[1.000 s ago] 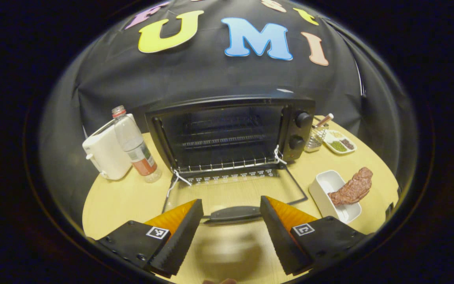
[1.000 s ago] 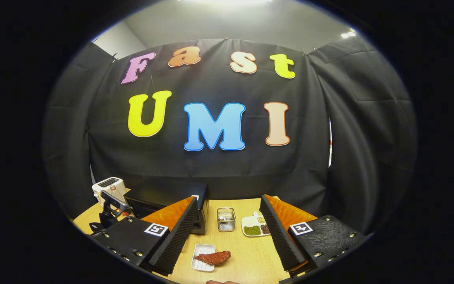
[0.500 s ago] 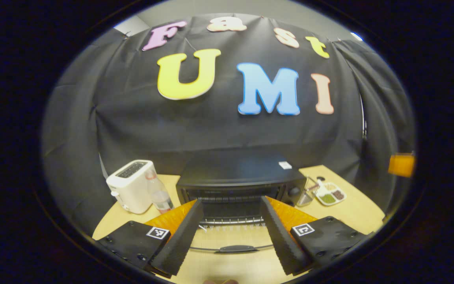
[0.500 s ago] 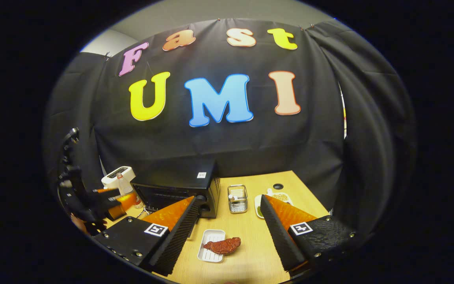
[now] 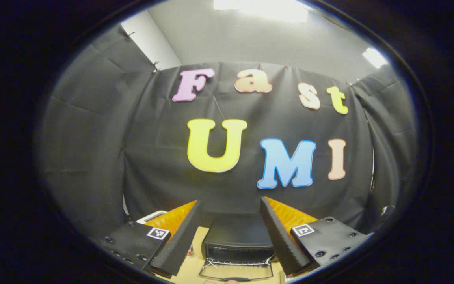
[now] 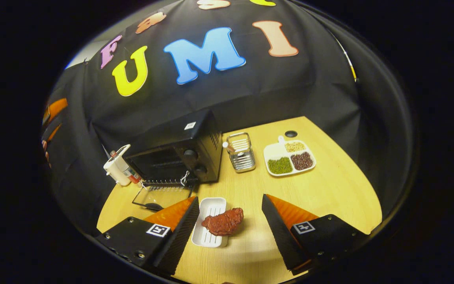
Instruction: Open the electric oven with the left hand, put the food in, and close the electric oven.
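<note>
The electric oven (image 6: 175, 152) stands on the wooden table (image 6: 329, 189) with its glass door (image 6: 160, 196) dropped flat in front of it. The left gripper (image 5: 229, 246) is held high and back from the oven, tipped upward toward the booth wall, fingers spread with nothing between them. The right gripper (image 6: 231, 232) tilts down over the table to the oven's right front, fingers wide apart, above the piece of meat (image 6: 223, 221) lying across a white tray (image 6: 211, 223).
</note>
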`<state>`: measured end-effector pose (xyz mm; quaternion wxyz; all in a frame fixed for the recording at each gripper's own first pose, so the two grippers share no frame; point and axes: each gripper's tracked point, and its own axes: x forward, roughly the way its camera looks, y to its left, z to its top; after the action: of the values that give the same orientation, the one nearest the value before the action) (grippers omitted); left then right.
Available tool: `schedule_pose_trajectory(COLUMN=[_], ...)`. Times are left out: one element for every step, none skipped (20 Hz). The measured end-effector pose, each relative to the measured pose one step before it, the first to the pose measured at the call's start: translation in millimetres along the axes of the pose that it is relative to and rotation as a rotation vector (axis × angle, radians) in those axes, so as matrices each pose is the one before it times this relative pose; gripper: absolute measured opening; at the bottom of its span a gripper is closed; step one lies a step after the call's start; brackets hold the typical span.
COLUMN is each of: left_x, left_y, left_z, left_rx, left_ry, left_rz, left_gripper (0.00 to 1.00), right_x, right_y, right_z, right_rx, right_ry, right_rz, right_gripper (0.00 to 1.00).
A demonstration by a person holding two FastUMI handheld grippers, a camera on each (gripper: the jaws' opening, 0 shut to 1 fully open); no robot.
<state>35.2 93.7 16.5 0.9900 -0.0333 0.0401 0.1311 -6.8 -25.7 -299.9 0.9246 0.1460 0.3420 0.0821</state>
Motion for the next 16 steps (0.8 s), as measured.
schedule_pose_trajectory(left_x=[-0.76, -0.2, -2.44, -1.77, -4.04, -2.54, -2.16, -1.32, -2.17, -2.5, -2.78, -3.6, -2.4, -0.48, 0.21, 1.89], left_y=[4.11, 3.6, 4.56, 2.12, -1.43, -3.47, -0.05, 1.71, 2.28, 0.57, 1.24, 1.78, 0.84, -1.39, -2.48, 0.04], left_z=[10.1, 4.74, 2.37, -4.86, -6.1, -7.02, -3.38, -3.79, -3.27, -3.12, -2.77, -2.51, -3.38, -5.29, -3.17, -3.04], left_rx=[0.00987, 0.02221, 0.0318, 0.02544, 0.00977, 0.0007, 0.00152, 0.00669, 0.00795, 0.00534, 0.00247, 0.00033, -0.00448, -0.00744, -0.00512, 0.0005], left_ry=[-0.0168, -0.01881, -0.01065, 0.01183, 0.0207, 0.01581, 0.0137, 0.01129, 0.00937, 0.00676, 0.0029, 0.00093, 0.00657, 0.00952, 0.0087, 0.00154], left_rz=[0.01115, 0.01426, 0.02094, 0.01551, 0.00893, 0.0043, 0.0084, 0.01217, 0.01324, 0.01177, 0.01176, 0.01058, 0.00585, -0.00481, -0.01165, -0.01083], left_gripper=[0.97, 0.98, 0.98, 0.99, 1.0, 1.0, 1.0, 0.97, 0.97, 1.0, 1.0, 0.97, 0.94, 0.91, 0.92, 0.93], right_x=[8.05, 9.85, 9.03, 8.15, 8.28, 7.33, 6.51, 4.2, 2.97, 3.99, 3.26, 5.07, 1.28, -0.55, 5.29, 0.74], right_y=[-3.04, 0.01, -0.01, -2.36, -3.01, -2.53, -0.44, 1.46, 0.27, -2.47, 2.18, 4.05, 3.52, -0.59, 2.8, 6.93], right_z=[-12.43, -11.41, -8.84, -10.22, -7.57, -8.29, -4.57, -3.53, -0.15, -0.51, -1.23, 2.8, -0.14, -1.5, 11.87, -6.82], right_rx=[0.01123, 0.01835, 0.01952, 0.01773, 0.01766, 0.01654, 0.02198, 0.02386, 0.02461, 0.02432, 0.03255, 0.04221, 0.05434, 0.04736, 0.04764, 0.0363], right_ry=[0.0313, 0.0231, 0.02421, 0.02299, 0.02134, 0.02227, 0.01861, 0.01248, 0.0076, 0.00504, 0.00389, 0.00344, 0.01231, 0.02317, -0.0022, -0.00833], right_rz=[0.01075, 0.02126, 0.01496, 0.0087, 0.00578, 0.00398, 0.01143, 0.01739, 0.01543, 0.00302, 0.02374, 0.02447, 0.01499, 0.00325, 0.03975, 0.02389], right_gripper=[0.97, 0.98, 0.97, 0.97, 0.98, 0.97, 0.97, 0.98, 0.93, 0.89, 0.76, 0.76, 0.51, 0.36, 0.25, 0.27])
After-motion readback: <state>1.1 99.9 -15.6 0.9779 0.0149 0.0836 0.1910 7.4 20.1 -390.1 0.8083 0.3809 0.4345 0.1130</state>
